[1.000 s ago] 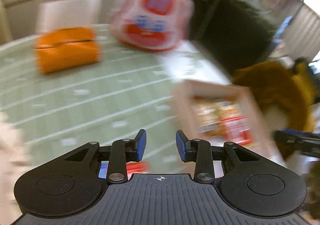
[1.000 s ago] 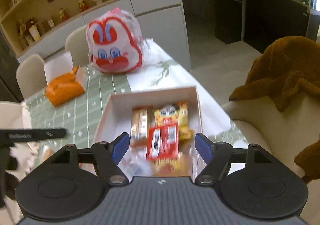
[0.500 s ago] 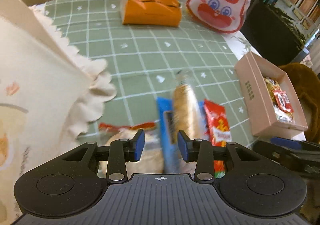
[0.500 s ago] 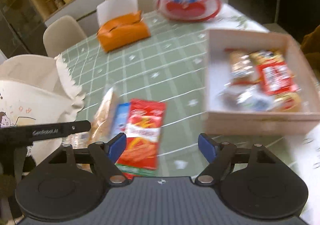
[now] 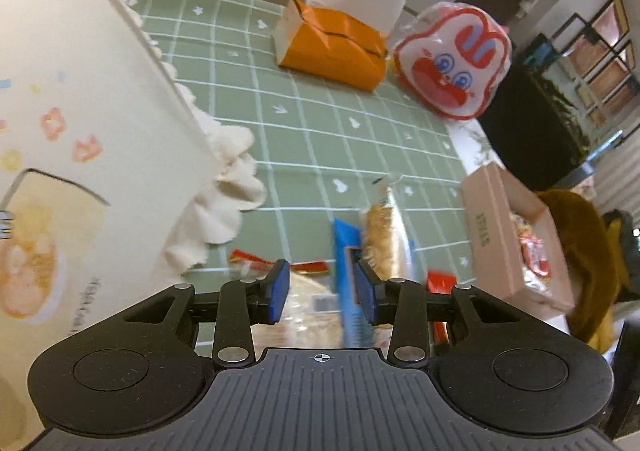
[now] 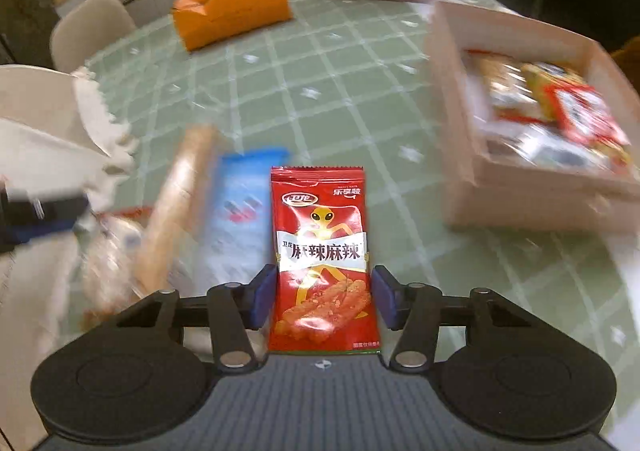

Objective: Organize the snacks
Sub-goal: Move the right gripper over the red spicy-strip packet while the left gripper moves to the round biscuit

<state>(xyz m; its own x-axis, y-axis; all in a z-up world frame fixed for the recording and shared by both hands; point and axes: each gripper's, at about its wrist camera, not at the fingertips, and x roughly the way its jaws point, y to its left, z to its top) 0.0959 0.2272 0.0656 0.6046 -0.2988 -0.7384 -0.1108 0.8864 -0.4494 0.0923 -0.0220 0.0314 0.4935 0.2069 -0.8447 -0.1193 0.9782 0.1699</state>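
Now the red spicy-snack packet (image 6: pixel 322 259) lies flat on the table (image 6: pixel 360 99), directly between the two blue pads of the right tongs (image 6: pixel 323 299). Half a second ago those tongs stood wider and off to the packet's right; they have since swung over it and their jaws are closing. A sliver of gap shows at each pad, so the packet is framed but not yet clamped.

Just left of the right tongs lie a blue packet (image 6: pixel 244 211) and a long tan packet (image 6: pixel 176 207), both smeared by motion. Ahead and to the right sits the pink box (image 6: pixel 516 207), already holding several snacks; a second ago the right tongs hung over that box.

The left tongs (image 5: pixel 322 293) have come down over the same pile, their pads narrowly parted with the blue packet (image 5: pixel 348 275) and a clear-wrapped snack (image 5: pixel 308 303) showing through the gap below; nothing is gripped. A cream frilled bag (image 5: pixel 92 131) fills the space to their left.

Far ahead of both stand an orange tissue box (image 5: pixel 332 47) and a rabbit-face bag (image 5: pixel 452 63).

By my reading, the right hand is picking up the next snack for the box.
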